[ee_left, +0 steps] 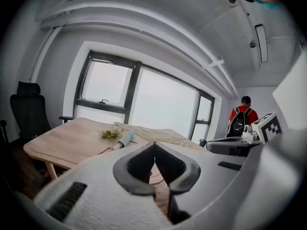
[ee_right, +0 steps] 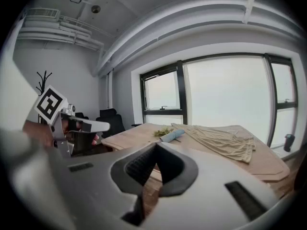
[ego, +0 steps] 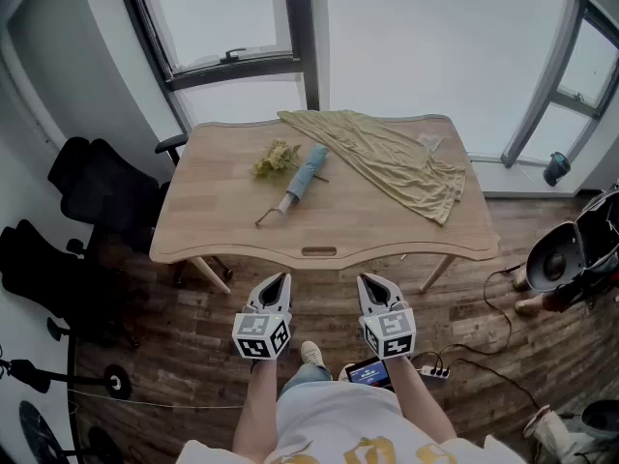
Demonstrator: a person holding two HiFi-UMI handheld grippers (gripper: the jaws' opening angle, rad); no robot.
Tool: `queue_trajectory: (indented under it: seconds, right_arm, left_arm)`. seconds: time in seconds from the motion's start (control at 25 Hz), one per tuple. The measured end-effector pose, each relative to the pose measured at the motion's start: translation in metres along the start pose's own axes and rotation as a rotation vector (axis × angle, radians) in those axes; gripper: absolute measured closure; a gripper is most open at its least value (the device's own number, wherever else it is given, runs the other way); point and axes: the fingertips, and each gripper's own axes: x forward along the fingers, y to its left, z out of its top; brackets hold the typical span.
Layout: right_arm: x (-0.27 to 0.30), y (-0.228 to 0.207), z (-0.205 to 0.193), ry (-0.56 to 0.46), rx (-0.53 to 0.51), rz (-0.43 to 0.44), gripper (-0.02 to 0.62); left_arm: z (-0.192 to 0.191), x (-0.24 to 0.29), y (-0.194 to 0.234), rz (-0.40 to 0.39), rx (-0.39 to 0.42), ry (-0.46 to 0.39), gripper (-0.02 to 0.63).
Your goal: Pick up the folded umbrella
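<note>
The folded light-blue umbrella (ego: 302,178) lies on the wooden table (ego: 222,230), its handle toward the near left; it also shows as the umbrella (ee_left: 125,138) and the umbrella (ee_right: 171,135) in the gripper views. My left gripper (ego: 278,282) and right gripper (ego: 372,284) hang side by side in front of the table's near edge, well short of the umbrella. Both have their jaws closed tip to tip with nothing between them, as the left gripper (ee_left: 154,146) and right gripper (ee_right: 156,147) views show.
A small bunch of yellow-green flowers (ego: 275,158) lies beside the umbrella. An olive cloth (ego: 392,159) is spread over the table's far right. Black office chairs (ego: 92,189) stand at the left. A person with a backpack (ee_left: 242,120) stands far right. Cables and a power strip (ego: 432,369) lie on the floor.
</note>
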Motion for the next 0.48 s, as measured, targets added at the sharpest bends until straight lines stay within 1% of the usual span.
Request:
queue_trajectory:
  seconds: [0.2,0.48]
  right_arm:
    - [-0.006,-0.001,0.001,-0.002,-0.006,0.013,0.584]
    - [-0.008,-0.005,0.005,-0.020,0.005,0.030,0.584]
  left_arm:
    - [-0.003,-0.002,-0.008,0.004,-0.001,0.004,0.586]
    - [0.003,-0.001,-0.014,0.017,0.021,0.001,0.586]
